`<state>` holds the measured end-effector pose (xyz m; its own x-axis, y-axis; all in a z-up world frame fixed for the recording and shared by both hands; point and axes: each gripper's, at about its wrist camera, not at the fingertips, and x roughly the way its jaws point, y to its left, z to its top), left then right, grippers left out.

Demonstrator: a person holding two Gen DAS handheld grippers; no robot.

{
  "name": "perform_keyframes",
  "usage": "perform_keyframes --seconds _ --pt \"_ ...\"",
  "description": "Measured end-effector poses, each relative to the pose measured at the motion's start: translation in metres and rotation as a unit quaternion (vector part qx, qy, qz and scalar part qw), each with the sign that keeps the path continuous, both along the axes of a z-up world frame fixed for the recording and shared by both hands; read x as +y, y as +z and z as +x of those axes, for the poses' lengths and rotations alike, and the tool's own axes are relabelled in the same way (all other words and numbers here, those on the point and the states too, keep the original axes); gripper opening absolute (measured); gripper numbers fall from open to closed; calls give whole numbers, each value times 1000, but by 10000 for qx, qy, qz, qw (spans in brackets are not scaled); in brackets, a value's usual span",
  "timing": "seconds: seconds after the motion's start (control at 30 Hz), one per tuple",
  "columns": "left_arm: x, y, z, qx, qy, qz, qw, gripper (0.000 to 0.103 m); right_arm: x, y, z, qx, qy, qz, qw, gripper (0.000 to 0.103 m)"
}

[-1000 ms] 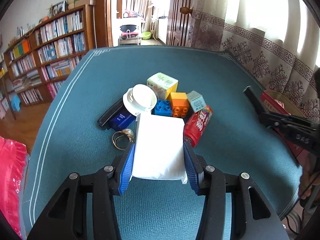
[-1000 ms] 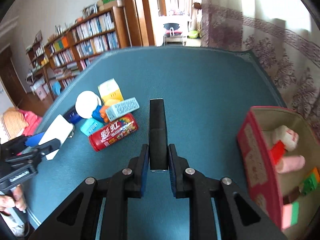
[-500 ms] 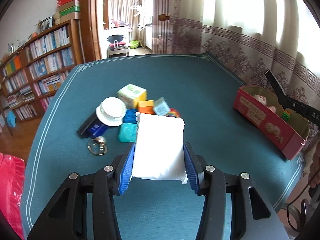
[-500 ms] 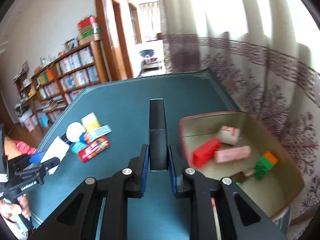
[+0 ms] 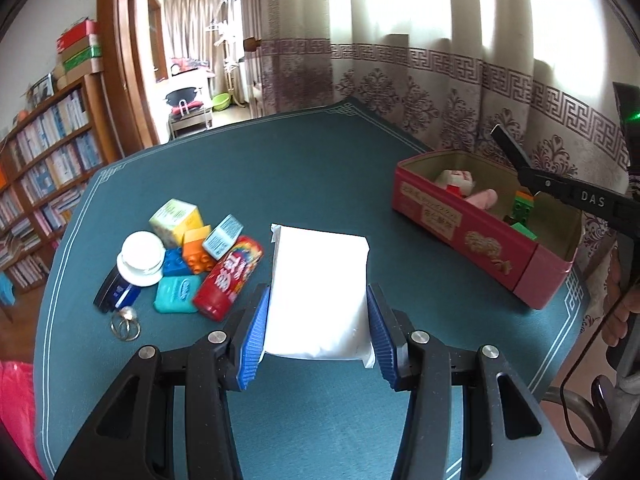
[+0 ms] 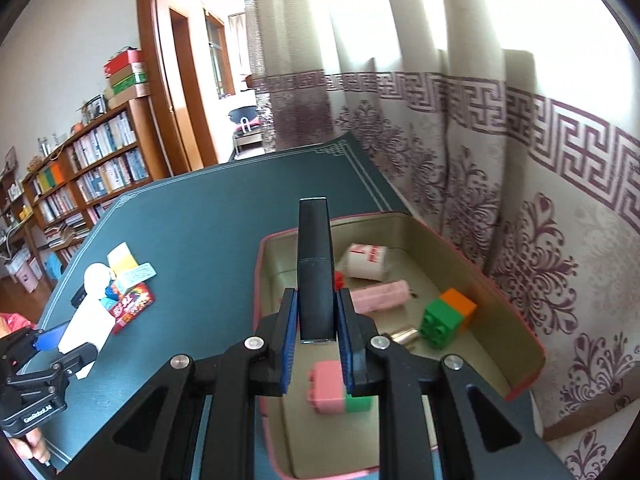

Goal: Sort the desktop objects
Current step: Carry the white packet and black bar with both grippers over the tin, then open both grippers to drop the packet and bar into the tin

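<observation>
While the right gripper (image 6: 316,320) clamps a slim black bar (image 6: 315,264) above the red tin box (image 6: 400,472), the left gripper (image 5: 318,320) pinches a white tissue pack (image 5: 318,292) over the teal tablecloth (image 5: 280,168), well short of that box. Lower the bar toward a bare patch of the floor — clear of the green-and-orange brick (image 6: 446,316) and pink wrapped bar (image 6: 380,296) — before letting go. Bring the pack in afterwards, so the two tools never crowd each other.
</observation>
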<state>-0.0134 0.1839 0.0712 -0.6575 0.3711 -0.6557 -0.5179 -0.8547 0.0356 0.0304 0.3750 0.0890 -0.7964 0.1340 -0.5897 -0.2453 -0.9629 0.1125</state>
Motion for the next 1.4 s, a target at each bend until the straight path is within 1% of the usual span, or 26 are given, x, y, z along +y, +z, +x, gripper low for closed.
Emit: perform_keyframes --seconds 0.27,0.4,0.57,0.7,0.9,0.97,1.03,1.07,1.1,1.17,1.3,1.4 --pt "39 14 10 153 -457 -66 9988 50 20 -1 11 -37 -217 40 9997 21" --pt "60 23 10 63 -678 106 9976 50 30 0 15 -28 -324 -20 9995 21" --pt "93 31 8 -105 -1060 346 9937 50 39 4 19 29 -416 -103 9991 21" --pt "119 31 5 -309 -1367 688 9877 51 43 6 20 46 -457 -157 9988 21" --pt "149 27 5 -366 -1626 957 9814 51 52 5 22 33 -599 -249 9979 21" --pt "155 23 3 -392 -1648 1051 9799 51 54 6 24 68 -650 -247 9976 21" --pt "157 19 0 -497 -1651 1093 9789 55 56 8 26 100 -705 -226 9972 21" --pt "157 17 -2 -567 -1607 1101 9792 62 58 8 25 112 -721 -235 9971 21" --pt "157 15 -3 -599 -1575 1126 9793 67 59 9 26 120 -756 -227 9968 21" --pt "153 14 -5 -643 -1486 1237 9790 68 61 9 27 128 -816 -220 9963 22" --pt "144 11 -10 -754 -1353 1258 9799 68 62 9 28 120 -852 -270 9959 22" --pt "135 13 -9 -615 -1228 1149 9838 68 57 10 28 135 -814 -248 9963 22"
